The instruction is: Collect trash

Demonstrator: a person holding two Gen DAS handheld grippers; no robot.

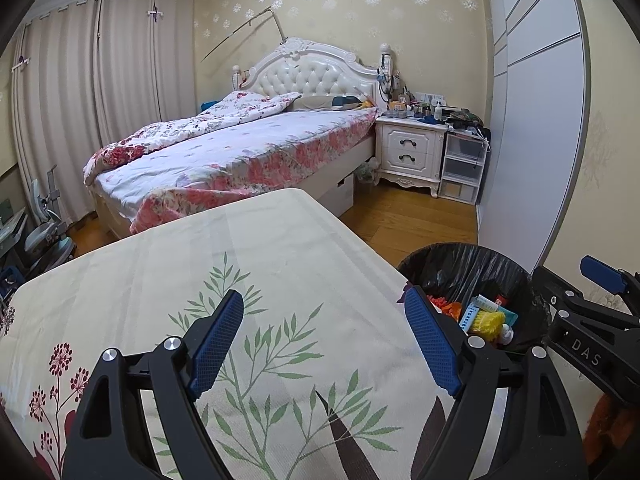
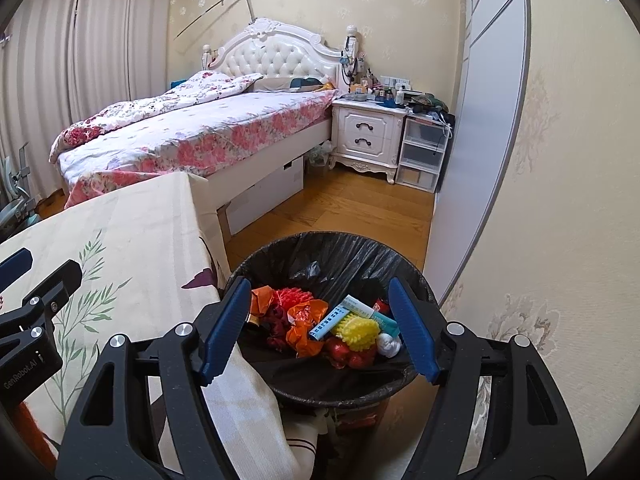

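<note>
- While both grippers hang with nothing held, the desk (image 1: 224, 248) under its leaf-print cloth shows no loose trash in either view.
- Left gripper (image 1: 324, 344): fingers spread wide, nothing between them, hovering over bare cloth.
- Right gripper (image 2: 318, 326): fingers well apart and empty, poised over the trash bin (image 2: 332, 248), which sits just past the desk's right edge.
- Trash is in the bin's black liner: orange wrappers (image 2: 304, 320), a yellow knobbly ball (image 2: 360, 332), a blue-white box (image 2: 324, 322), a white crumpled wad (image 2: 389, 343), red pieces underneath.
- Key relation: bin lies directly below and ahead of the right fingers, and off to the right of the left ones, so the right hand is nearer.
- Judgement: collecting looks near done; whether more trash lies elsewhere cannot be told.
</note>
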